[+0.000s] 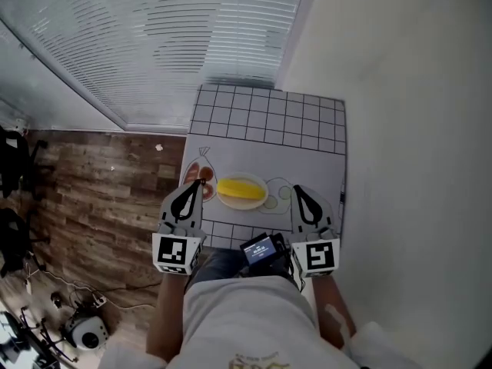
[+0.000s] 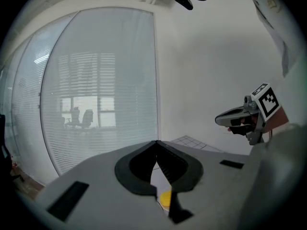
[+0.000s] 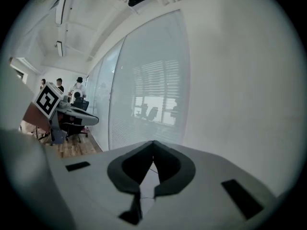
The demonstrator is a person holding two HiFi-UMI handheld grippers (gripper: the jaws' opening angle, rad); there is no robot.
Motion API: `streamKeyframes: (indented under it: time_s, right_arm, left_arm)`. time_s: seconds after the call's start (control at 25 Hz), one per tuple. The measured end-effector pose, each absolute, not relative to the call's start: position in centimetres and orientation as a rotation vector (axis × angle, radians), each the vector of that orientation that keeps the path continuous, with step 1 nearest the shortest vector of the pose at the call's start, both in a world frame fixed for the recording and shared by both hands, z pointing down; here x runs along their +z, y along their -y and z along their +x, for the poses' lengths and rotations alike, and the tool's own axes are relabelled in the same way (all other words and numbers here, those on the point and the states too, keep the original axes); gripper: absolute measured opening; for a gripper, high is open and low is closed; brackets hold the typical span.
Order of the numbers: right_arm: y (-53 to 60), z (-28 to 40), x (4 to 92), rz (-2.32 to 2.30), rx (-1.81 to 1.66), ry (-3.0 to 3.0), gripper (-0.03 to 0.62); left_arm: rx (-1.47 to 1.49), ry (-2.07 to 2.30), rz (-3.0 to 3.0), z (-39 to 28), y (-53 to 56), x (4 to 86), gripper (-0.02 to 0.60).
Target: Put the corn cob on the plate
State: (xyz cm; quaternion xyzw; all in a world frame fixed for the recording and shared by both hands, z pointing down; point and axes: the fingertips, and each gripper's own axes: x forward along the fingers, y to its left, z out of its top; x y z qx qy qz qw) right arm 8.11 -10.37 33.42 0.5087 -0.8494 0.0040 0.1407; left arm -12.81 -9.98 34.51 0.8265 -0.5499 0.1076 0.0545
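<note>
Head view looks steeply down on a small white bench (image 1: 307, 121). The far half of its top is ruled with a dark square grid, and the near half is printed with thin outline drawings. On that near half, about midway across the bench, a yellow corn cob (image 1: 241, 190) lies on a pale oval plate (image 1: 260, 204).

Left of the bench runs a floor (image 1: 100, 191) of brown wooden planks. Black cables (image 1: 115, 304) and a round white-and-black device (image 1: 83, 330) lie on it, off the bench's near left side. Beyond the bench's far edge stands a glass wall (image 1: 46, 68) hung with white horizontal blinds (image 1: 154, 37). A plain white wall (image 1: 415, 129) rises to the bench's right.

The grey left claw (image 1: 197, 184) hangs over the bench's near left corner, jaws closed tip to tip with nothing between them. In the left gripper view the corn cob shows as a yellow patch below them. The grey right claw (image 1: 297, 191) hangs over the bench's near right part, jaws likewise pressed together and empty. Each carries a white cube (image 1: 177, 254) with black square markers.

Just short of the bench's near edge, a small dark screen (image 1: 260, 248) glows blue; its writing is too small to read.
</note>
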Motion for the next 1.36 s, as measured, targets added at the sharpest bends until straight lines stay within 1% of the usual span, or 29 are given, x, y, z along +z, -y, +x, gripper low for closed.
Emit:
streamKeyframes:
  time_s: [0.44, 1.08, 1.36]
  right_arm:
    - [10.3, 7.8, 32.4, 1.47, 0.098, 2.501, 0.006]
    - [10.6, 7.7, 33.3, 1.461, 0.137, 2.462, 0.006]
    - [10.2, 7.8, 33.4, 1.455, 0.141, 2.459, 0.006]
  left_arm:
    - [0.26, 1.736, 2.595, -13.1, 10.3, 29.7, 0.008]
    - [0.208, 1.737, 2.615, -13.6, 10.4, 29.6, 0.008]
    - [0.23, 1.723, 2.595, -13.5, 10.1, 30.0, 0.008]
